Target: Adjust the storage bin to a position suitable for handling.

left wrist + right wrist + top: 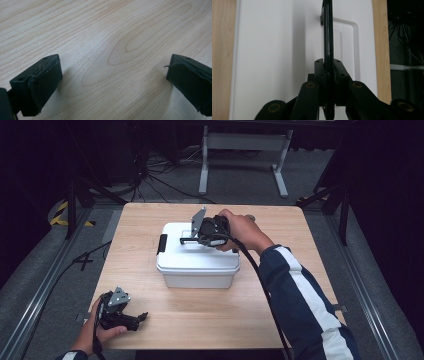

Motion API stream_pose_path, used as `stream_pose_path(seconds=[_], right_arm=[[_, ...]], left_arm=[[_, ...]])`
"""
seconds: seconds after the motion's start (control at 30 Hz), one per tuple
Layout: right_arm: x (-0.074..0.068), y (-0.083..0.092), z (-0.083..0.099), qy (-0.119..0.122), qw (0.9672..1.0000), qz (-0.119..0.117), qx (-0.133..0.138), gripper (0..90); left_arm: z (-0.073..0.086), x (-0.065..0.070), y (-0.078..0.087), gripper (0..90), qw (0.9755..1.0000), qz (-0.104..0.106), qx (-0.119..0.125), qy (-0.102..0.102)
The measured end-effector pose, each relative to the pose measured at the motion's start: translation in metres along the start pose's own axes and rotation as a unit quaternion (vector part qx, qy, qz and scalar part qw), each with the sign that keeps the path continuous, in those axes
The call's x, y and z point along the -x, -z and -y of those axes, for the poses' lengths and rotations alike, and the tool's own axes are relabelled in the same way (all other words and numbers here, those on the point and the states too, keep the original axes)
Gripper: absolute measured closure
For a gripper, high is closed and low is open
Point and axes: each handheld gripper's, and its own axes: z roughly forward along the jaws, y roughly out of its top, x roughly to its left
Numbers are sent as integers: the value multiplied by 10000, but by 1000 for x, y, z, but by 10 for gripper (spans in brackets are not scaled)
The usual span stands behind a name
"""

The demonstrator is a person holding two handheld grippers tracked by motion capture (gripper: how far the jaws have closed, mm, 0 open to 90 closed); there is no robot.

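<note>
My right gripper (186, 240) lies over the lid of the white box (198, 265), which sits near the middle of the wooden table (210, 320), a little toward the far edge. In the right gripper view the two jaws are pressed together on the thin black handle (328, 32) of the box; the handle stands upright on edge above the lid and runs straight away from the jaws, ending at its hinge beside the moulded recess in the lid. A black latch (161, 243) shows on the left end of the box. My right hand (240, 232) holds the gripper from the right, its cable trailing back along the striped sleeve (305, 305).

My left gripper (140, 317) rests low at the near left corner of the table, well apart from the box. Its jaws stand wide apart over bare wood, with nothing between the pads (45, 82).
</note>
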Motion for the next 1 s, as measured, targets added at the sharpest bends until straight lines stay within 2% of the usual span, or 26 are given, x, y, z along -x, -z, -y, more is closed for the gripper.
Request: stream_pose_path(seconds=[0.07,0.23,0.47,0.5,0.57,0.83,1.0], right_arm=[[0,2,-1,25,10000,52,20,847],[2,10,2,-110,9994,95,317,847],[1,25,2,65,9985,145,524,846],[0,29,3,31,9984,158,534,846],[0,36,5,93,9982,252,544,846],[-1,58,23,-42,9974,382,609,846],[0,71,40,-261,9964,524,619,846]], left_arm=[[0,0,0,6,10000,1,-1,-4],[0,0,0,6,10000,-1,0,-6],[0,1,0,6,10000,2,12,27],[0,1,0,6,10000,1,11,27],[0,1,0,6,10000,2,9,50],[1,1,0,6,10000,-6,26,59],[1,1,0,6,10000,-6,27,61]])
